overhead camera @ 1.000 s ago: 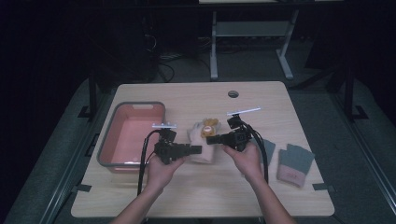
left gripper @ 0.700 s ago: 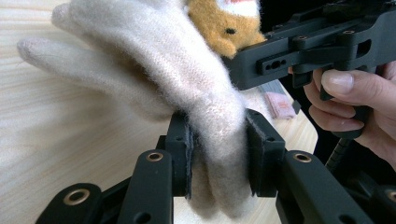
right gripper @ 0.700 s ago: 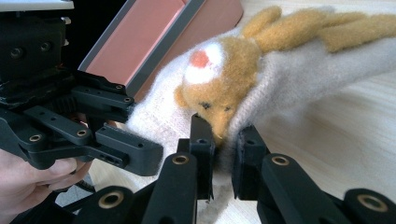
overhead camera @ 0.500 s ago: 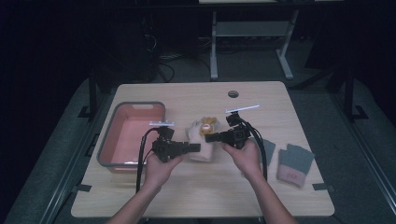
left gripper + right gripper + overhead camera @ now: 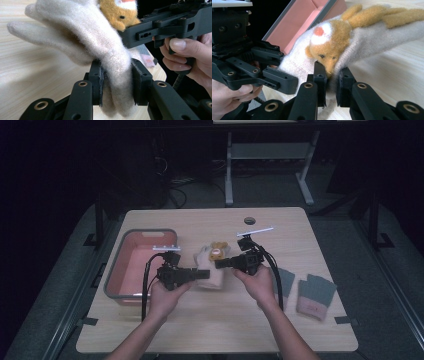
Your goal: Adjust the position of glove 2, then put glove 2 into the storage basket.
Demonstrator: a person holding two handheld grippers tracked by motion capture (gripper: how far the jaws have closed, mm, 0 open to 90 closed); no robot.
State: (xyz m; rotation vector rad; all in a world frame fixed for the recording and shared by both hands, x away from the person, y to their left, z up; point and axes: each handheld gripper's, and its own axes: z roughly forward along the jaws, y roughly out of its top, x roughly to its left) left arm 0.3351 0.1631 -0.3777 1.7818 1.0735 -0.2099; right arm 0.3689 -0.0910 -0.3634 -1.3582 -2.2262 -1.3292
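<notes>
Tray of pink plastic with grey rim [image 5: 131, 270] sits leftmost; beside it my left gripper [image 5: 116, 81] clamps the fuzzy cream wool glove with an orange bear face [image 5: 82, 37], my right gripper [image 5: 331, 81] pinching its other edge; its cuff is hidden.

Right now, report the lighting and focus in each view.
High view: the table is evenly lit, the room behind dark, detail soft. Left gripper view: bright, the cream glove sharp between the jaws, the right gripper farther off slightly soft. Right gripper view: bright, the glove's bear patch crisp, the pink bin blurred.
</notes>
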